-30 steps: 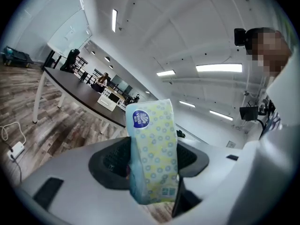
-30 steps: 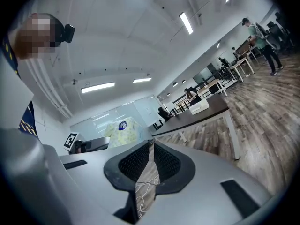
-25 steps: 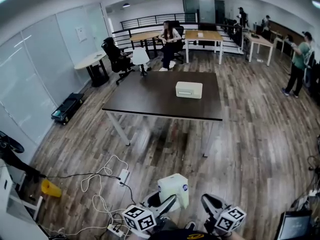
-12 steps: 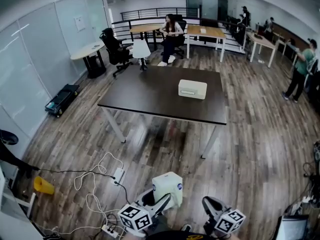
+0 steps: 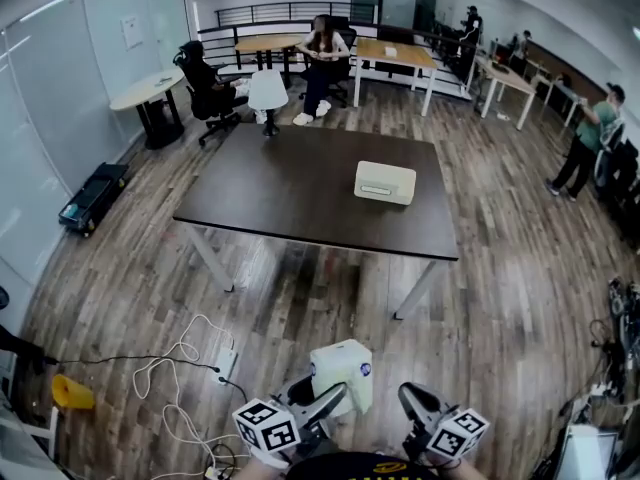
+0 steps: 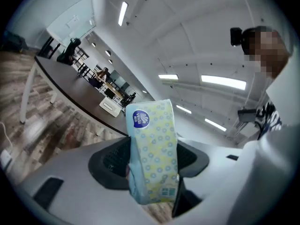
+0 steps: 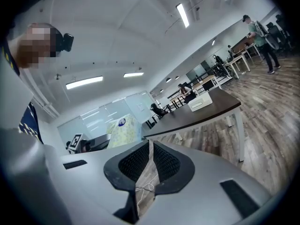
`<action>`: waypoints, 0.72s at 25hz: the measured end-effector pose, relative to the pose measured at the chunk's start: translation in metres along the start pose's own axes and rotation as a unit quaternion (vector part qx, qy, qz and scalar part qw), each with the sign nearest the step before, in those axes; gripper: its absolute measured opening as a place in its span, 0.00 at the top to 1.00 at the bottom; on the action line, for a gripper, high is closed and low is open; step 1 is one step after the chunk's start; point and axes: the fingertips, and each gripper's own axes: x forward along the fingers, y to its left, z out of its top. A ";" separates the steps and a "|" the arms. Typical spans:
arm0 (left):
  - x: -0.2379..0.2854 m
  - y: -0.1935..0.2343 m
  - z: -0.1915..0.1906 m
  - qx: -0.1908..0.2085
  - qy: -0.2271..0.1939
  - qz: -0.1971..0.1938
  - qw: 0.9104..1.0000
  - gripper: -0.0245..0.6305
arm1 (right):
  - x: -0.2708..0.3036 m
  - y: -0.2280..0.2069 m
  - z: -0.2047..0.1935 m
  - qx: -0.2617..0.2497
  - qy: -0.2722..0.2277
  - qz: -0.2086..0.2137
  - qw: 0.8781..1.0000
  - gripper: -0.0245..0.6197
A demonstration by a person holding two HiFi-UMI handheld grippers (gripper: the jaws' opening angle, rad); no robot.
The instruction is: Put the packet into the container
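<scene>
Clamps packet (image 6: 152, 144) upright in left gripper (image 5: 327, 402); right gripper (image 5: 417, 400) closed, empty. Container (image 5: 385, 182) well ahead, toward table's (image 5: 290, 193) right edge.

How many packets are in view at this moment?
1. The packet is gripped in the left hand-held gripper, low in the head view, away from the dark table. More could be hidden inside the container on that table.

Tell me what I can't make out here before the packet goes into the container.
- container: too small and far in every view to tell whether it is open.
- blue label on the packet: print too small to read, left gripper view.
- packet's lower part, head view: covered by the left gripper.
</scene>
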 end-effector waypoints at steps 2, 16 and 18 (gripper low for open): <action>0.001 0.007 0.013 -0.042 -0.005 -0.036 0.998 0.58 | 0.016 0.006 0.004 0.013 -0.007 0.015 1.000 0.92; 0.023 0.049 0.064 -0.072 0.015 -0.076 0.994 0.58 | 0.111 0.051 0.042 0.063 -0.010 0.110 0.992 0.67; 0.028 0.052 0.067 -0.077 0.019 -0.079 0.994 0.58 | 0.122 0.050 0.041 0.076 0.003 0.132 0.988 0.67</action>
